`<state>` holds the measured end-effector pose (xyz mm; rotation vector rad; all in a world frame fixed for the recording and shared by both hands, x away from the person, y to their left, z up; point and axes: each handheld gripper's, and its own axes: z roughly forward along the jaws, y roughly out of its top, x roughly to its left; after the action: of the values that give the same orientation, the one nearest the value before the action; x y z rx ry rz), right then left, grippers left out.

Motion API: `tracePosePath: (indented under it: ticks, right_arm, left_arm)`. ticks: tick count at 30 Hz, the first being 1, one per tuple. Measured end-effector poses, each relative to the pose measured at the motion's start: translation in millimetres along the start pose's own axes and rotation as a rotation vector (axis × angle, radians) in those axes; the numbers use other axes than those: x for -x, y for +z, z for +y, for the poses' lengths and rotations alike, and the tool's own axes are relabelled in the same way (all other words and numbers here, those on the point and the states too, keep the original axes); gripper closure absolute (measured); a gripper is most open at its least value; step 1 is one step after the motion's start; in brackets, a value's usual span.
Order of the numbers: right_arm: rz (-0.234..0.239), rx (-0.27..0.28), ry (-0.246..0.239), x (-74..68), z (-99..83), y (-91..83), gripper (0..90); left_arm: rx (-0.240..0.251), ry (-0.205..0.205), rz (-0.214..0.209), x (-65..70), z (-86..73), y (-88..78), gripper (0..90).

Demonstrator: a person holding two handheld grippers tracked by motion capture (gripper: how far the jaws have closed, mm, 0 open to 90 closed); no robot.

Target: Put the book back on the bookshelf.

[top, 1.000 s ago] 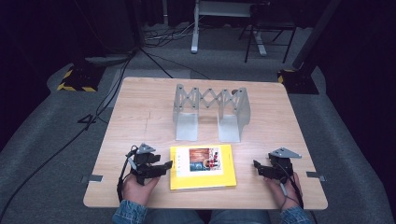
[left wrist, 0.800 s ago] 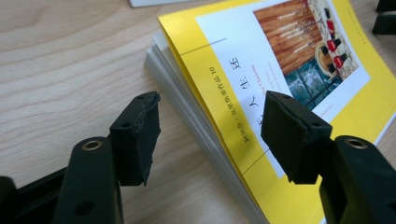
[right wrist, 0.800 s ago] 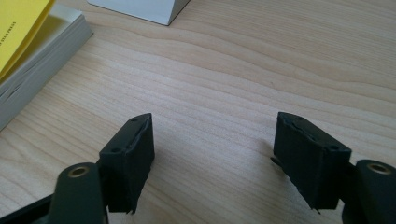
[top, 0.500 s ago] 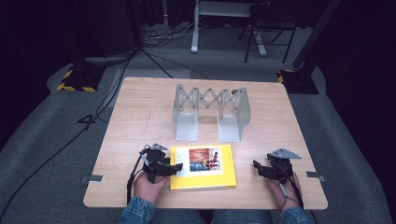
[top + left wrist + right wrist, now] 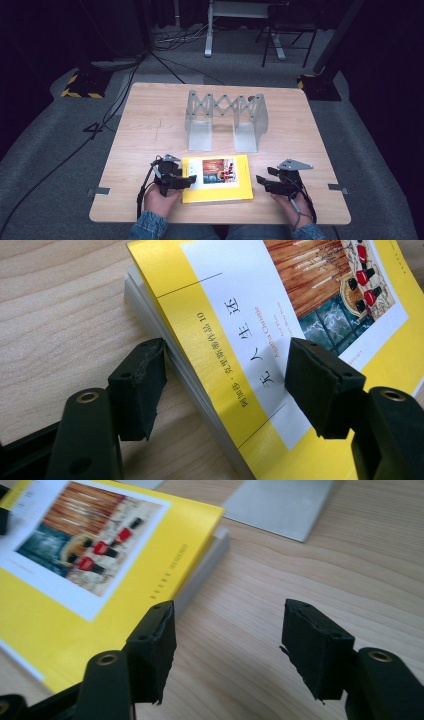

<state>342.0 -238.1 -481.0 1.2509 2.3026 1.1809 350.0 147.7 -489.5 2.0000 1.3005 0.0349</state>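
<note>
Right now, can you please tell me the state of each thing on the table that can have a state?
Yellow book: closed, lying flat, cover up.
Metal rack: upright, stretched apart, nothing in it.
Left gripper: open, jaws astride the book's edge, not pressing.
Right gripper: open, jaws just been closing, nothing between them, beside the book.

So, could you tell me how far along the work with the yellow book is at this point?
Early stage. Done: the left tongs straddle the edge of the yellow paperback book, jaws open, one above the cover, one beside the pages. In hand: the right tongs, just been closing with nothing between them, sit beside its other edge. Left: gripping and lifting it, perhaps toward the grey metal folding bookstand.
</note>
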Motion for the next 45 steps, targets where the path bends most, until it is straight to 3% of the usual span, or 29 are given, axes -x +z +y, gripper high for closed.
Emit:
tracePosePath:
  ticks: [1,4,11,16,21,23,29,32,35,37,40,45]
  right_arm:
    - [0.039,-0.004,0.018,-4.9,2.9,1.8,38.8]
    - [0.07,-0.015,0.023,-11.3,5.1,7.3,38.9]
    - [0.09,-0.081,-0.004,-23.3,1.9,22.2,38.7]
    - [0.162,-0.084,0.06,-25.4,-0.2,29.8,41.7]
    - [0.152,-0.087,0.057,-27.5,0.0,29.9,41.7]
    - [0.152,-0.088,0.056,-27.5,0.0,29.9,41.8]
    - [0.154,-0.076,0.054,-27.3,-1.5,29.8,41.9]
    - [0.158,-0.063,0.053,-27.0,-3.0,29.7,41.9]
    - [0.153,-0.058,0.055,-27.5,-3.6,29.7,42.0]
    - [0.152,-0.058,0.055,-27.7,-3.5,29.8,41.9]
    - [0.151,-0.059,0.052,-27.9,-3.3,29.9,42.0]
    - [0.146,-0.05,0.05,-28.5,-4.2,29.9,42.0]
  left_arm:
    - [0.0,0.0,0.001,0.0,0.0,0.0,33.4]
    - [-0.002,-0.007,0.001,0.4,0.1,-0.2,33.7]
    - [0.003,-0.029,0.008,1.8,-0.2,-0.1,35.0]
    - [0.003,-0.053,0.018,3.2,0.3,-0.3,36.3]
    - [0.017,-0.057,0.041,7.1,0.7,-3.7,40.3]
    - [0.038,-0.064,0.029,6.6,0.6,-6.9,45.5]
    - [0.084,-0.056,0.0,9.0,0.5,-14.0,49.6]
    - [0.121,-0.049,-0.055,10.1,-0.1,-19.0,51.3]
    - [0.122,-0.047,-0.054,14.3,-2.2,-16.6,51.7]
    - [0.097,-0.036,-0.076,17.2,-3.0,-12.5,53.6]
    - [0.073,-0.003,-0.042,26.2,-2.3,-8.2,53.2]
    - [0.073,-0.032,-0.065,21.3,-2.8,-7.0,61.7]
